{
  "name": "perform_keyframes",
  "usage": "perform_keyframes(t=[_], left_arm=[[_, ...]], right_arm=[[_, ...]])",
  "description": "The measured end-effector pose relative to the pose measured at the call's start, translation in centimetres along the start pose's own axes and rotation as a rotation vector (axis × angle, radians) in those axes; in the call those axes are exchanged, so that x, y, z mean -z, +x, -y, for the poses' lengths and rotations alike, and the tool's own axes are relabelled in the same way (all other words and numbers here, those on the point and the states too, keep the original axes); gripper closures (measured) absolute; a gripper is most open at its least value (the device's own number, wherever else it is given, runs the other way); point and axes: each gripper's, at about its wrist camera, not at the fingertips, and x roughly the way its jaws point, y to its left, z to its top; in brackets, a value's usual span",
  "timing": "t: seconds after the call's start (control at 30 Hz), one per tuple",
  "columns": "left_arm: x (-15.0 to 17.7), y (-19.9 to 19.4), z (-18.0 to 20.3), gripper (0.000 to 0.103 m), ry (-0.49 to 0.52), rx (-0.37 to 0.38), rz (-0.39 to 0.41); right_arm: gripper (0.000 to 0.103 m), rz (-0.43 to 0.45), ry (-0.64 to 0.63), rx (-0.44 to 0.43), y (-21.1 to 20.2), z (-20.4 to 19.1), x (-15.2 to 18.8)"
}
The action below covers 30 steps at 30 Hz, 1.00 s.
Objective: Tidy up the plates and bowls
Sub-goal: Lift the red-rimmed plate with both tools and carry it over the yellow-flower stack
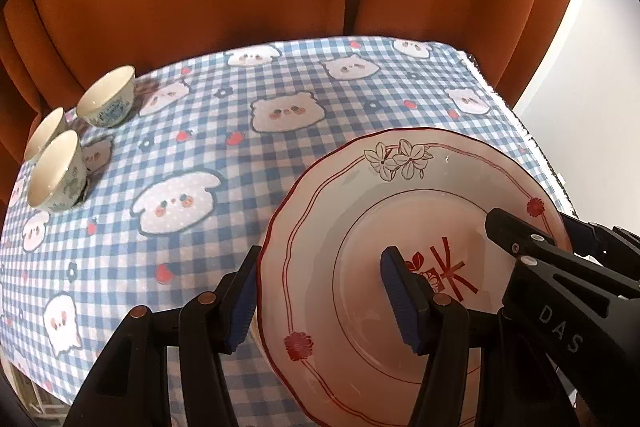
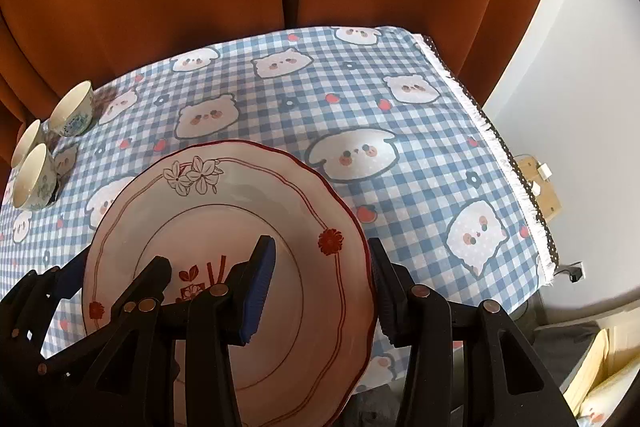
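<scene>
Step in hand, as judged: carrying one plate (image 1: 400, 227) over the table (image 1: 280, 155), both tools on it. The plate was off the cloth, tilted, near the table's front edge.

Left gripper (image 1: 320, 303): fingers straddled the plate's left rim, one pad under, one on the face; gap wide, so whether it clamped or only cradled could not be told. Right gripper (image 2: 320, 291): same straddle on the right rim, equally unclear.

Three bowls (image 1: 60, 171) stood in a cluster at the far left of the table, well apart from the plate.

Next move probably calls for level lowering onto open cloth, both sides released together so the plate does not tip.

Left view alone showed the right tool's finger on the plate face. Right view alone showed the table's fringed right edge (image 2: 500, 143) and a box (image 2: 544, 187) beyond it.
</scene>
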Motion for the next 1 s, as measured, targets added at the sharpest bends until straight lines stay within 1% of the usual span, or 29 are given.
perform_keyframes(t=[0.1,0.27,0.53,0.67,0.77,0.87,1.0], left_arm=[[0.2,1.0,0.8,0.043,-0.006,-0.005,-0.021],[1.0,3.0,1.4,0.043,-0.048,-0.021,-0.069],[1.7,5.4,2.1,0.043,-0.085,-0.073,-0.127],[1.7,5.6,2.2,0.043,-0.099,-0.105,-0.125],[1.7,5.5,2.5,0.043,-0.089,-0.135,-0.118],[1.8,5.5,2.5,0.043,-0.086,-0.142,-0.120],[1.7,5.5,2.5,0.043,-0.089,-0.146,-0.124]], right_arm=[[0.054,-0.019,-0.013,-0.008,0.9,0.7,0.1],[0.054,-0.065,-0.048,-0.023,3.2,1.4,0.4],[0.054,-0.138,-0.098,-0.055,6.7,1.8,0.6],[0.054,-0.151,-0.111,-0.075,7.7,1.9,0.6],[0.054,-0.153,-0.117,-0.085,8.1,1.9,0.3],[0.054,-0.165,-0.116,-0.099,8.4,2.0,0.3],[0.055,-0.186,-0.114,-0.150,8.3,2.6,0.3]])
